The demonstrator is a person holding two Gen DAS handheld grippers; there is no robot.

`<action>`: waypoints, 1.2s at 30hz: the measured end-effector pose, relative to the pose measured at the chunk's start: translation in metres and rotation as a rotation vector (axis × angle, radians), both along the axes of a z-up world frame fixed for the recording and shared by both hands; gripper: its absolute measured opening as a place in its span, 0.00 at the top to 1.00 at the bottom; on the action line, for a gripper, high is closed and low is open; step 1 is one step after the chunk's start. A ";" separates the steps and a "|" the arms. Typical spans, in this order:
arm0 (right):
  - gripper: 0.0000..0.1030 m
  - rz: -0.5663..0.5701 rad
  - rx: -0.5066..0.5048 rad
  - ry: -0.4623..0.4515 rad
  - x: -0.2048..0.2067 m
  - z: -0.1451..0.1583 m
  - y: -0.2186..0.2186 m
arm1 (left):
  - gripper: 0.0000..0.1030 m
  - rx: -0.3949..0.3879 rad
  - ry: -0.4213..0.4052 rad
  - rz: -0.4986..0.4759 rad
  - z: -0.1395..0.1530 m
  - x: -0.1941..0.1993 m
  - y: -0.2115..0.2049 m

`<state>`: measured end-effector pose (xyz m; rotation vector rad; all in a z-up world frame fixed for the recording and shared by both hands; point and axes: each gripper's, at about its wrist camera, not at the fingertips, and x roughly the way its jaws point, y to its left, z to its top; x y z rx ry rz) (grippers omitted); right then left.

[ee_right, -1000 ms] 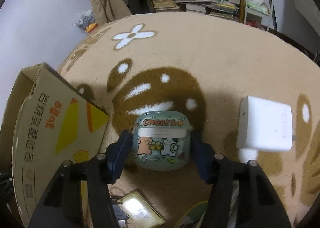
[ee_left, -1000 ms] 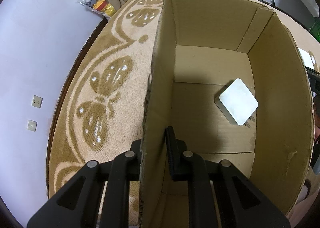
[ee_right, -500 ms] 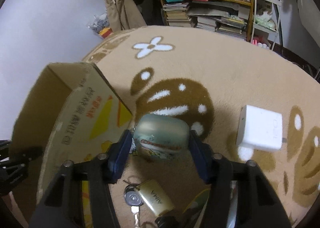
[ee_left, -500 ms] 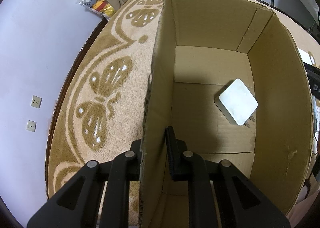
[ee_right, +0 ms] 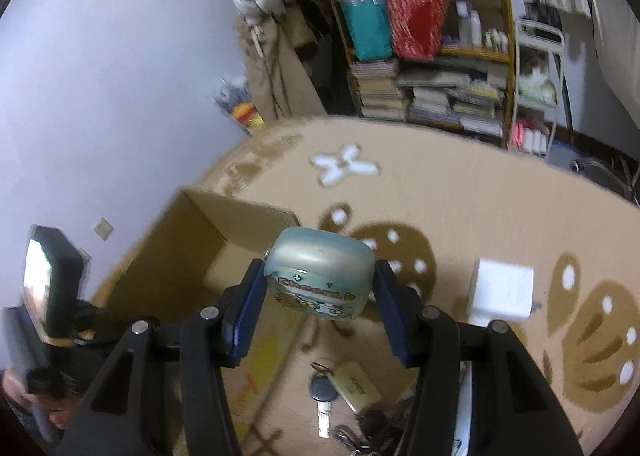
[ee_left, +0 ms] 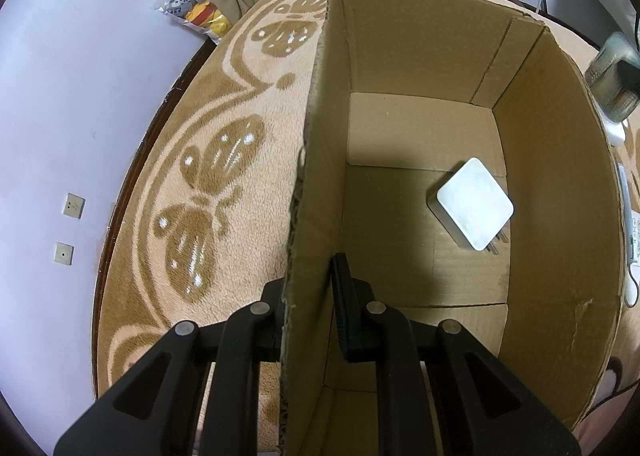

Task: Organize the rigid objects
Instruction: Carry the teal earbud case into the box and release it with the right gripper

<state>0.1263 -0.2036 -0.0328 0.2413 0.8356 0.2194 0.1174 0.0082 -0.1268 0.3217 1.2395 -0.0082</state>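
My left gripper [ee_left: 310, 296] is shut on the left wall of the open cardboard box [ee_left: 316, 176], one finger outside and one inside. A white charger [ee_left: 474, 208] lies on the box floor at the right. My right gripper [ee_right: 318, 288] is shut on a green earbud case [ee_right: 320, 272] with cartoon print, held in the air above the rug beside the cardboard box [ee_right: 208, 240]. The earbud case [ee_left: 614, 76] also shows at the right edge of the left wrist view, over the box rim. A second white charger [ee_right: 502, 290] rests on the rug to the right.
Keys and a cream key fob [ee_right: 356, 386] lie on the rug below the right gripper. A patterned tan rug [ee_right: 480, 208] covers the floor. Crowded bookshelves [ee_right: 432, 88] stand at the back. A person's head [ee_right: 48, 396] shows at the lower left. The wall [ee_left: 80, 96] runs along the left.
The right gripper has lifted the earbud case off the rug and carried it up and left toward the box. The left gripper still holds the box wall, unmoved.
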 end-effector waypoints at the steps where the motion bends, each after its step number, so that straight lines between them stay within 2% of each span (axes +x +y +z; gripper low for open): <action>1: 0.44 0.005 0.004 -0.015 -0.001 0.006 0.002 | 0.87 -0.003 0.001 0.002 0.000 0.000 0.000; 6: 0.44 0.067 0.022 -0.099 -0.012 0.034 0.022 | 0.87 0.000 -0.001 0.000 0.001 0.000 0.000; 9: 0.44 0.115 0.027 -0.114 -0.015 0.039 0.037 | 0.87 -0.004 -0.001 0.001 0.001 0.000 0.000; 15: 0.44 0.170 0.007 -0.072 -0.014 0.025 0.059 | 0.87 -0.004 -0.002 0.000 0.001 0.000 0.000; 24: 0.44 0.172 -0.026 0.015 -0.004 -0.010 0.072 | 0.87 -0.012 -0.005 0.000 0.001 -0.001 0.001; 36: 0.44 0.155 -0.065 -0.012 -0.006 -0.019 0.081 | 0.87 -0.017 -0.008 -0.004 0.002 -0.002 0.002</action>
